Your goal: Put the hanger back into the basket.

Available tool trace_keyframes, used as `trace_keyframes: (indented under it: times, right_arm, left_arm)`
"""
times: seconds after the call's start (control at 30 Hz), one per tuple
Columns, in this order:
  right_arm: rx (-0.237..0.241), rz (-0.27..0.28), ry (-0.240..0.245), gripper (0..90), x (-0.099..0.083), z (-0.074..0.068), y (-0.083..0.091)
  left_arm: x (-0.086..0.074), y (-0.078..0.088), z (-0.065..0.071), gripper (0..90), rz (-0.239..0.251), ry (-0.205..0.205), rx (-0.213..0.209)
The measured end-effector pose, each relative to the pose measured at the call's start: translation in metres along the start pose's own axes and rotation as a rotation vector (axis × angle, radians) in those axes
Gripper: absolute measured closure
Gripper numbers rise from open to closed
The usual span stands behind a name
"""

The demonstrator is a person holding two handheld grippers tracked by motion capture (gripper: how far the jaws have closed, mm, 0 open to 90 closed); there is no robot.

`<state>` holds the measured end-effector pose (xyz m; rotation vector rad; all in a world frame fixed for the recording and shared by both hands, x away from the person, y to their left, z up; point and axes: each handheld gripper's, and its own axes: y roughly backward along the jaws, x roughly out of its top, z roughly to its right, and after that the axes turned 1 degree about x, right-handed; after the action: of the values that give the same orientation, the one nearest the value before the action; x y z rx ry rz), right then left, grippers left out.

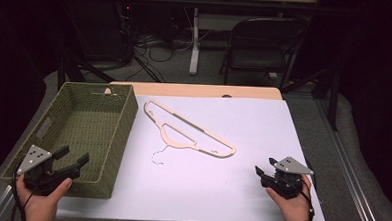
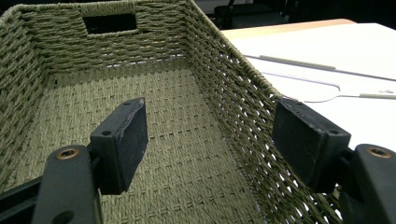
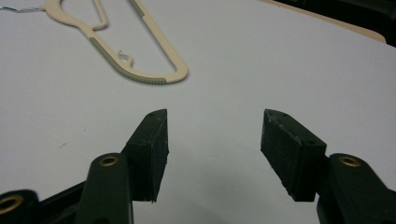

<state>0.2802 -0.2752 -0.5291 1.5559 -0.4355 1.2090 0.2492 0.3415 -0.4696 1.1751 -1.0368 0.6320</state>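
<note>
Both grippers' jaws spread, empty: left gripper [image 1: 70,160] over the basket [image 1: 113,152], right gripper [image 1: 263,172] near the hanger [image 1: 193,132]. Best to pinch the hanger's near end squarely, lifting level.

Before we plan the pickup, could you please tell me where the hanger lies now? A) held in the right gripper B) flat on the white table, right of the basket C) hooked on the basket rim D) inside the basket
B: the hanger lies flat on the white table, apart from the basket to its left, and no gripper touches it.
</note>
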Motion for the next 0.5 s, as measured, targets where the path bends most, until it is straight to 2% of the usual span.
trace_keyframes:
  times: [0.03, 0.23, 0.3, 0.5]
  right_arm:
    - [0.014, -0.008, 0.007, 41.4, -0.0007, 0.0012, -0.0007]
    - [0.016, -0.024, 0.017, 38.8, -0.0002, 0.0005, -0.0018]
    - [0.022, -0.030, 0.014, 34.9, 0.0012, 0.0003, -0.0039]
    - [0.031, -0.053, 0.031, 34.9, 0.0027, -0.0017, -0.0080]
  left_arm:
    - [-0.0004, -0.0003, -0.0001, 27.0, -0.004, -0.003, 0.004]
    - [-0.0010, -0.0002, -0.0014, 26.6, -0.005, 0.004, 0.003]
    - [-0.0004, 0.0014, -0.0014, 26.6, -0.001, 0.003, 0.001]
    - [0.0000, 0.0046, -0.0016, 26.6, 0.007, -0.002, 0.005]
